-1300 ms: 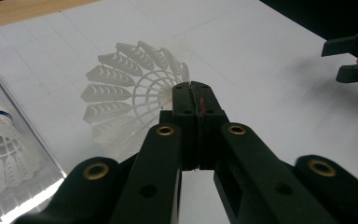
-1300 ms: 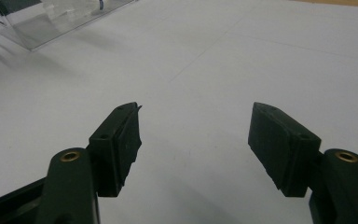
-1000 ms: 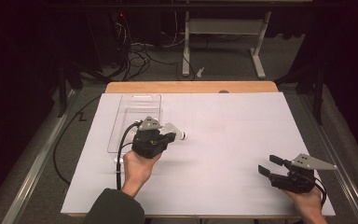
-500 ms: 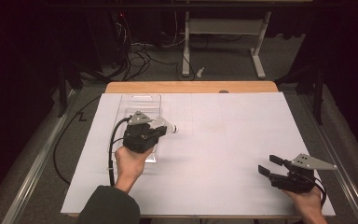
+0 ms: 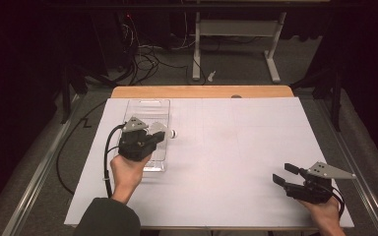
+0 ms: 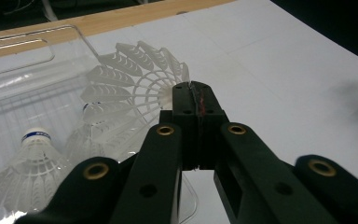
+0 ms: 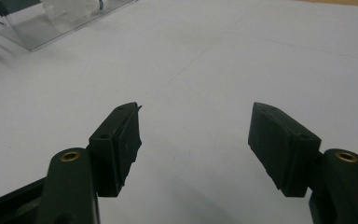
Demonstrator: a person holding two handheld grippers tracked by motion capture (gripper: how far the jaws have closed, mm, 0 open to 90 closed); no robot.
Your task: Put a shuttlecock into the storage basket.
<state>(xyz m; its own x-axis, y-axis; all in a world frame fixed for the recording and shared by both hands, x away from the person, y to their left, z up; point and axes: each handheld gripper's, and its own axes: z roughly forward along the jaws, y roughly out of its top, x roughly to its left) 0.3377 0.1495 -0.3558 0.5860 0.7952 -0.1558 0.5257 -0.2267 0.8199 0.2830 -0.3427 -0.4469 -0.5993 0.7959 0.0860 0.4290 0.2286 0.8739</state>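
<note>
The left gripper (image 6: 196, 100) pinches a white shuttlecock (image 6: 137, 77) by its skirt over the clear tray (image 5: 147, 105), while the right gripper (image 7: 193, 140) rests wide apart above the desk (image 5: 236, 147).

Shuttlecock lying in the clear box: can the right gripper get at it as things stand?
Probably not without a long move. The right gripper sits open at the table's near right corner, far from the clear box. The left gripper, shut on another shuttlecock, hangs over the box, above the lying shuttlecock.
</note>
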